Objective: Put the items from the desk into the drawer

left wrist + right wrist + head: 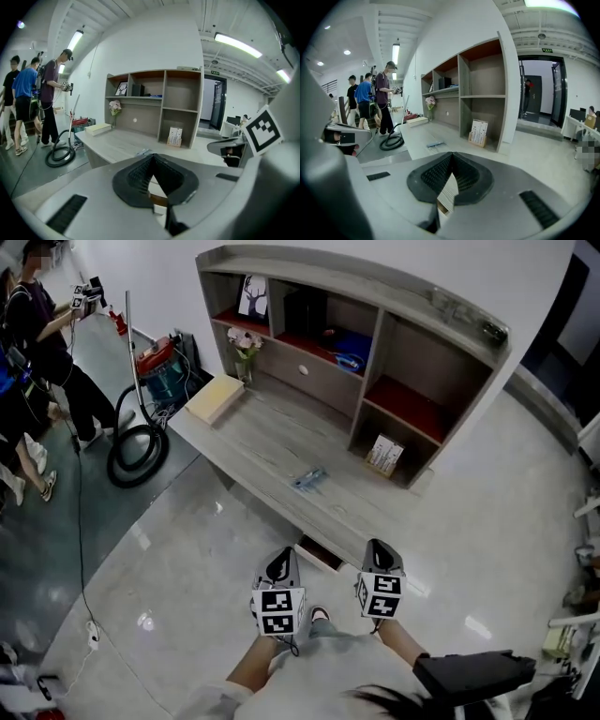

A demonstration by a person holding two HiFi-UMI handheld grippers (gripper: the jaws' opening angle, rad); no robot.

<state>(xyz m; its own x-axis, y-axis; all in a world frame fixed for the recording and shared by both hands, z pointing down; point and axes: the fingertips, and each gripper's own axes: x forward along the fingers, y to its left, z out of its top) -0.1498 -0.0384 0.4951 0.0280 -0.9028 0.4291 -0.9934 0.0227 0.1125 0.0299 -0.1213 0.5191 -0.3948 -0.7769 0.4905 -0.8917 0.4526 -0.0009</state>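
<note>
While the left gripper (279,564) and right gripper (378,555) hung closed tight on nothing at six o'clock, the little blue packet (309,479) lay on the desk (258,442) at twelve, beyond the slightly open drawer (319,554). Looked light and crinkly; I'd pinch its middle.

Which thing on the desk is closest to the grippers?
The small bluish packet, alone near the front edge. The tan box and flower vase sit farther away at the left end.

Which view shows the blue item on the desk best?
Head view: the blue item lies unobstructed on the desk, seen from above. Right gripper view shows it small, at a low angle; left gripper view catches only a sliver.
</note>
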